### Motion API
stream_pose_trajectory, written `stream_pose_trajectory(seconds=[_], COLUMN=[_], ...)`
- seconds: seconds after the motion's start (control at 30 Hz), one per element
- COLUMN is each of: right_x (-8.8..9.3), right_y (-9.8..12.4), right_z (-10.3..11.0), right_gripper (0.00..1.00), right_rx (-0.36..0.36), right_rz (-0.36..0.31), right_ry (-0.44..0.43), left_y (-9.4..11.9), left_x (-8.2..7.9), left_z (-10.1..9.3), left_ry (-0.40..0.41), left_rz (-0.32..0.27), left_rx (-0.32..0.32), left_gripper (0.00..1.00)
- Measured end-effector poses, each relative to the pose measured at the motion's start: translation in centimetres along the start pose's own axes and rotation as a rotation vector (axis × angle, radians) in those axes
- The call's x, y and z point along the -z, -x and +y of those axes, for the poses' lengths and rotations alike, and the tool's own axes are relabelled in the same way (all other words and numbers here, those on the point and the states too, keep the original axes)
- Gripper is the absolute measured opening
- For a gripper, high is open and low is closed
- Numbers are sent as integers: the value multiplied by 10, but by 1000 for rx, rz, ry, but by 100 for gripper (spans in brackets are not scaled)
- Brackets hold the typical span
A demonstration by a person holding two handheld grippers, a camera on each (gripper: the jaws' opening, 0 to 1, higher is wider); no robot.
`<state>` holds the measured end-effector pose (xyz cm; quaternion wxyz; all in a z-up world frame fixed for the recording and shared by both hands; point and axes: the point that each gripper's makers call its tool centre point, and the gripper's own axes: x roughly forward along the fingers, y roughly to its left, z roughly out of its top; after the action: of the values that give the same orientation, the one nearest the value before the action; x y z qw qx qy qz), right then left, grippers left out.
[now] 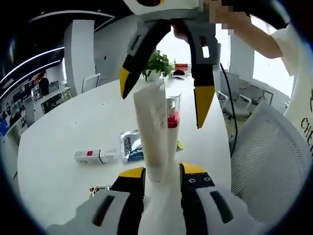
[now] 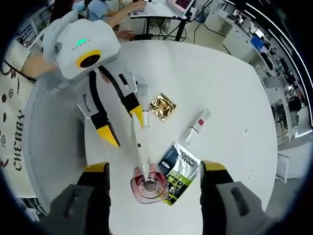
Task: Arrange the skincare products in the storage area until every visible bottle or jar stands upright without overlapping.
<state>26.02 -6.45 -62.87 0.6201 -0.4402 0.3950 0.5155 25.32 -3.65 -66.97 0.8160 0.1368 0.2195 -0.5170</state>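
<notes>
Your job on the white bench is partly done, as far as I can judge. Two products stand upright and one bottle is lying flat.

The tall white tube stands on its foot between the jaws of your left tool, right at their tips. The jaws sit close on either side of it. I cannot tell whether they actually pinch it or only bracket it.

Your right tool comes in from above with its jaws spread wide. It holds nothing, and its yellow tips straddle the top of the tube without touching it.

The clear bottle with the red-pink inside stands upright just beyond the tube, as seen from the left tool. The two look very close together. In the right gripper view its round top sits between that tool's jaws and below them.

The printed sachet lies flat beside the clear bottle, toward the right tool's right jaw.

What is left for you is the small white bottle with the red label. It lies on its side on the bench, beyond the sachet and well apart from both tools. It likely needs picking up and standing clear of the others.

The gold packet lies flat just past the left tool's tips.
</notes>
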Motion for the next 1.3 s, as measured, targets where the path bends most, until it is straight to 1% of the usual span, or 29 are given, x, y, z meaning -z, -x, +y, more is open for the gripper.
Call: stream_pose_trajectory(seconds=[0.1, 0.2, 0.27, 0.37, 0.47, 0.53, 0.63, 0.7, 0.77, 0.87, 0.97, 1.13, 1.2, 1.23, 1.27, 1.3], right_x=[1, 1, 2, 1, 5, 7, 9, 9, 10, 12, 15, 21, 20, 20, 22, 25], right_y=[-1, 1, 2, 2, 0, -2, -2, -2, -1, -1, 0, 2, 4, 4, 3, 3], right_z=[-3, -11, -15, -19, -21, -19, -16, -18, -19, -22, -17, -15, -9, -7, -6, 0], right_gripper=[84, 88, 90, 92, 93, 94, 96, 97, 98, 99, 99, 99, 99, 99, 99, 99], right_rx=[3, 38, 48, 43, 43, 40, 51, 64, 69, 80, 80, 97, 93, 86, 83, 85], right_rz=[-18, -39, -50, -79, -81, -84, -103, -117, -122, -158, -175, -210, -250, -270, -268, -268], right_ry=[-26, -45, -53, -76, -90, -102, -114, -131, -132, -162, -184, -218, -227, -225, -233, -247], left_y=[3, 9, 13, 20, 25, 27, 32, 36, 40, 45, 50, 55, 57, 58, 59, 59], left_x=[0, -1, 1, 0, 0, -1, 0, 2, 0, -4, -4, -2, -1, -1, -1, -3], left_z=[-1, 2, 6, 10, 9, 11, 11, 15, 15, 16, 20, 17, 17, 17, 16, 16], left_ry=[-9, 5, 20, 21, 32, 37, 49, 43, 34, 44, 49, 41, 48, 50, 51, 51], left_rz=[8, 11, 32, 40, 41, 33, 40, 44, 39, 28, 23, 44, 45, 43, 38, 31], left_rx=[-4, -18, -39, -59, -56, -70, -78, -92, -104, -113, -123, -136, -139, -141, -142, -147], left_gripper=[32, 34, 35, 38, 43, 45, 53, 57, 60, 67, 71, 80, 84, 85, 85, 83])
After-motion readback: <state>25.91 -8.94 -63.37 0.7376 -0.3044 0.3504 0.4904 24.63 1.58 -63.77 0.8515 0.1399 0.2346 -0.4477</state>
